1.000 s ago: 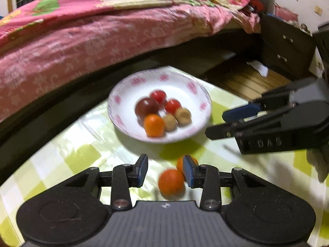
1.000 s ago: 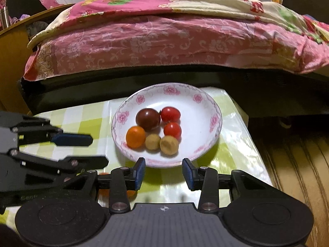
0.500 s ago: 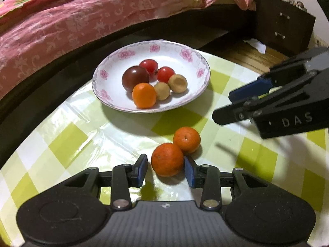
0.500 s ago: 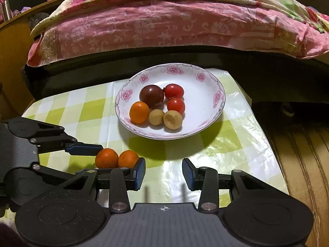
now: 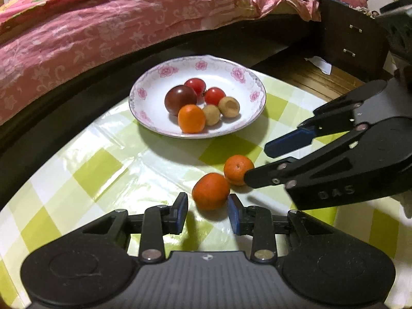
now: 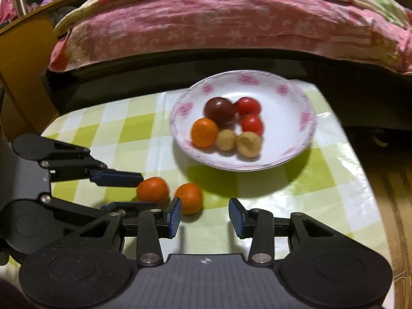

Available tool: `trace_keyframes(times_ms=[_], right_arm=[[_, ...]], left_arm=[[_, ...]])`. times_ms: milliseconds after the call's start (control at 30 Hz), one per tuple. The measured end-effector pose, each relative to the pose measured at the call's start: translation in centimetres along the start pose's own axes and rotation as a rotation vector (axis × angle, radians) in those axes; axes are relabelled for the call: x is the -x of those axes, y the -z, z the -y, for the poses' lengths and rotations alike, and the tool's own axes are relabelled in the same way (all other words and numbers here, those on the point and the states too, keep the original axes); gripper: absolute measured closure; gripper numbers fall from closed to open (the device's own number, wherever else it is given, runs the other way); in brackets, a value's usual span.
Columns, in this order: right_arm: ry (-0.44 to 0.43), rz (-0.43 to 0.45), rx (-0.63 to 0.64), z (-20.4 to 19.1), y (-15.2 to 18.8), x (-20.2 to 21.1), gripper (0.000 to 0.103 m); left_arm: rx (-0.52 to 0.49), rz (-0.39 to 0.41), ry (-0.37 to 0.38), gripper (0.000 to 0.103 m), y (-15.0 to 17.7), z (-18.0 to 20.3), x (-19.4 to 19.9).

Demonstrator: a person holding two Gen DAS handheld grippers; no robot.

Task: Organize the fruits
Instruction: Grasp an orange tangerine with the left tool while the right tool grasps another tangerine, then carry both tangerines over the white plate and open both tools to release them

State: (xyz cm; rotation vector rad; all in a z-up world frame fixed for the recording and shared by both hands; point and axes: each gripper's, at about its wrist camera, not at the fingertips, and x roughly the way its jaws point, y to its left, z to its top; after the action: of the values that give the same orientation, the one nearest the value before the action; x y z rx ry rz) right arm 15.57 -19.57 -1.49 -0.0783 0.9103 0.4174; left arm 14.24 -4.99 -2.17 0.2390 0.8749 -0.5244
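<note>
Left gripper point(image 5: 207, 209): jaws closing around near round orange mandarin point(image 5: 210, 191), pads not yet pressing
Right gripper point(image 6: 205, 215): jaws apart, empty; second mandarin point(image 6: 189, 197) just beside, on green-checked bench point(image 6: 134, 128)
White floral plate point(image 5: 231, 77): six fruits

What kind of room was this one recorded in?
Most likely a bedroom at home: a bed with a pink floral quilt runs behind the small table with a green-checked cover, and a dark drawer unit stands beside it.
</note>
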Motion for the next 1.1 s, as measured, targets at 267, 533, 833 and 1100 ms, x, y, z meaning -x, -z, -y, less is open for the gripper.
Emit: trace_keyframes(times_ms=[267, 533, 833, 1100], right_arm=[[-0.013, -0.005, 0.026, -0.6, -0.9, -1.7, 0.067], [-0.063, -0.032, 0.015, -0.2, -1.1, -1.6, 0.081], [-0.037, -0.064, 0.036, 1.0, 0.3, 0.2, 0.081], [-0.021, -0.076, 0.067, 0.6, 0.2, -0.4, 0.078]], left_arm=[[-0.017, -0.002, -0.002, 0.061, 0.0, -0.1, -0.5], [-0.052, -0.006, 0.000, 0.059, -0.1, 0.2, -1.3], [-0.054, 0.005, 0.000, 0.059, -1.0, 0.6, -2.1], [-0.051, 0.020, -0.009, 0.060, -0.7, 0.7, -2.0]])
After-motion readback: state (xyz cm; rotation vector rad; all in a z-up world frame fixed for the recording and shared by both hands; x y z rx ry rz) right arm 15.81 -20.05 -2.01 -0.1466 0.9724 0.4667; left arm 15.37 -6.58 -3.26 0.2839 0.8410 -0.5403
